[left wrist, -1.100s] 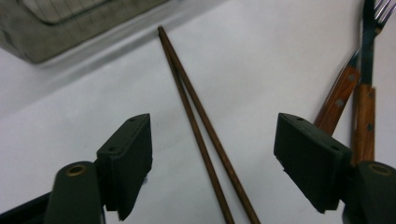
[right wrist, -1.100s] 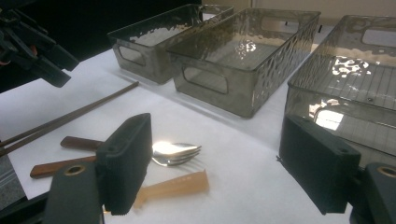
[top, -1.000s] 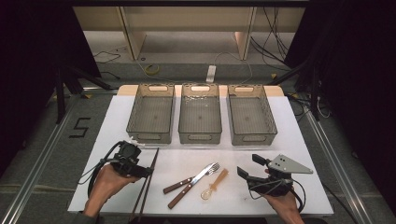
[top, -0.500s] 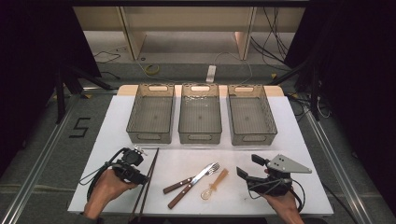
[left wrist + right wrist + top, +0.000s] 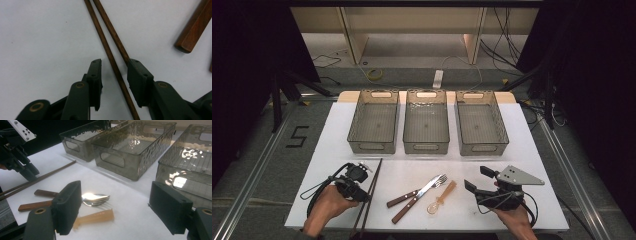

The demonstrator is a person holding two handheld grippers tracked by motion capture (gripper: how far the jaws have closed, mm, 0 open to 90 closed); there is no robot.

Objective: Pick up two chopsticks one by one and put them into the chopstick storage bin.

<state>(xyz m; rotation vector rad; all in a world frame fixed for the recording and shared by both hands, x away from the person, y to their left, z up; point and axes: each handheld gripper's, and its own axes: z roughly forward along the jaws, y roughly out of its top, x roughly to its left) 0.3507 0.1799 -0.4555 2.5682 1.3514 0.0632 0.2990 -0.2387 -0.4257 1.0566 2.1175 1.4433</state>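
White covering spreads across the table (image 5: pixel 532 150), with three smoky clear plastic bins (image 5: pixel 426 129) in a row at the far side and the cutlery lying nearer me. My left gripper (image 5: pixel 114 72) is down at the pair of long dark wooden chopsticks (image 5: pixel 110 40) on the left part of the table, its jaws parted narrowly: one stick runs through the gap, the other lies against the inner tip of one jaw. To do this well, I judge I should shift slightly so both sticks sit between the pads, low against the cloth, then close evenly so neither rolls out. The sticks look thin and slick, so a squeeze near their middle should keep them from tipping. My right gripper (image 5: pixel 120 207) hangs wide open and idle over the near right, close to the translucent amber plastic spoon (image 5: pixel 96 217) and the wooden-handled steel fork (image 5: pixel 82 198).
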